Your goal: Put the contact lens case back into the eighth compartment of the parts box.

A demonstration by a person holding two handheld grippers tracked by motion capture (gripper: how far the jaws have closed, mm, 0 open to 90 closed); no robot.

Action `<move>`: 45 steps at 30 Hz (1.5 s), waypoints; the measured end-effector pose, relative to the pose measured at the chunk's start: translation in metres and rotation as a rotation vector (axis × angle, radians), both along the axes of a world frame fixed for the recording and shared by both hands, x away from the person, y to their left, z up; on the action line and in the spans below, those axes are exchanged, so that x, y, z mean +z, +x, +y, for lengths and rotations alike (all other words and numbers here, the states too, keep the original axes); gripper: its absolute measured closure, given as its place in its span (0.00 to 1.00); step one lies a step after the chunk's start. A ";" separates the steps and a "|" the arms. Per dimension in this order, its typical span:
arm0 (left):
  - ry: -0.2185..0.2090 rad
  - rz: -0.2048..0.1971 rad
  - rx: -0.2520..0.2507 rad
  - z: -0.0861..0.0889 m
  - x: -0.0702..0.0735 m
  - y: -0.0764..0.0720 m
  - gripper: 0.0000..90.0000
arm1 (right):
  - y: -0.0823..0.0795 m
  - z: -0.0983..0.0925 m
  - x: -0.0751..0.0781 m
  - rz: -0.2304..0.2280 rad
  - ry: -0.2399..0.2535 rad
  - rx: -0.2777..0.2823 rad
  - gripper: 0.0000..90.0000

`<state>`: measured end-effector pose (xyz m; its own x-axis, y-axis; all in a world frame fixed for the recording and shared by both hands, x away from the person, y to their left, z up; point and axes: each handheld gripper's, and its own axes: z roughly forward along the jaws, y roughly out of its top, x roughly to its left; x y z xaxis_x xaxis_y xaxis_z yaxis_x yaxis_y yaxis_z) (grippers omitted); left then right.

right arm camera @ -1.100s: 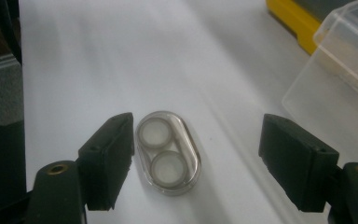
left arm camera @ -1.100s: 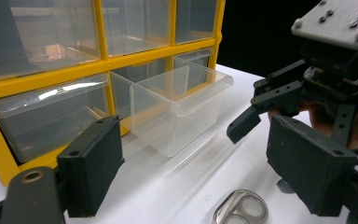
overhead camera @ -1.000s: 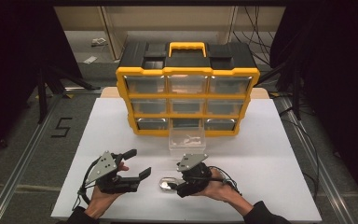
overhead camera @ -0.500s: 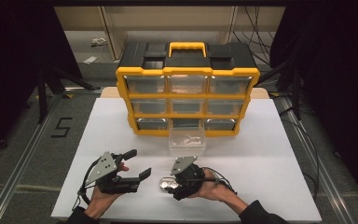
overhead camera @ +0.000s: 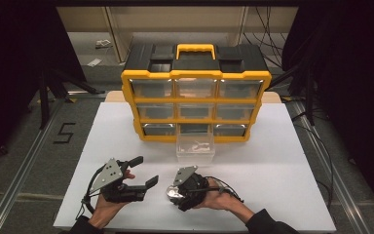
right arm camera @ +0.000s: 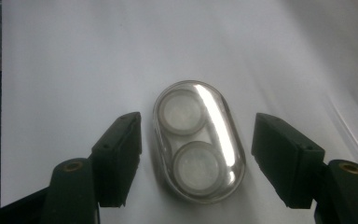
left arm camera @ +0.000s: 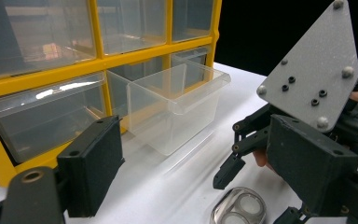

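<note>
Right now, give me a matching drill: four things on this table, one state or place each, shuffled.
1. clear oval case
2. pulled-out drawer
3. right gripper
4. left gripper

a. on the table in front of the yellow cabinet
b. flat between two open jaws
c. open, nothing between its jaws
d. jaws just been closing around the case, not touching it

Pairs: 1-b, 2-a, 3-d, 4-c

1. A clear oval capsule [right arm camera: 196, 142], holding two round white discs one behind the other, lies flat on the white table [overhead camera: 272, 161] near the person's edge.
2. A bright glare streaks along one side of its glossy top.
3. It rests apart from the clear drawer [overhead camera: 195, 148] standing before the yellow cabinet [overhead camera: 195, 97].
</note>
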<state>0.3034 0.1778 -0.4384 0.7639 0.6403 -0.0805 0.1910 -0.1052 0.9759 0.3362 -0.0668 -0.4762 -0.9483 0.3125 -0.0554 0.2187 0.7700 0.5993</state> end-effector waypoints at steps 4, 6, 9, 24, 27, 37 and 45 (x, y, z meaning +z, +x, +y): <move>0.000 0.000 -0.001 0.000 0.000 0.000 0.20 | 0.000 0.002 -0.002 0.002 -0.010 0.003 0.40; 0.000 0.000 0.000 0.000 0.000 0.000 0.20 | 0.001 0.002 -0.002 0.006 -0.015 0.000 0.41; 0.000 0.000 0.000 0.000 0.000 0.000 0.20 | 0.002 0.003 -0.003 0.005 -0.018 0.004 0.43; 0.000 -0.001 0.000 0.000 0.000 0.000 0.20 | 0.005 0.004 -0.004 0.027 -0.035 0.024 0.53; 0.001 -0.001 -0.001 0.000 0.000 0.000 0.20 | 0.004 0.005 -0.004 0.024 -0.040 0.032 0.55; -0.004 -0.001 0.001 0.000 0.000 0.000 0.20 | 0.002 0.004 0.002 0.016 -0.028 0.041 0.55; -0.004 -0.002 0.002 0.001 0.000 0.000 0.20 | 0.004 -0.001 0.010 -0.001 -0.004 0.024 0.55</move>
<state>0.3033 0.1784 -0.4380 0.7627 0.6416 -0.0820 0.1896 -0.1005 0.9767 0.3401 -0.0674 -0.4665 -0.9555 0.2894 -0.0573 0.1997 0.7774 0.5964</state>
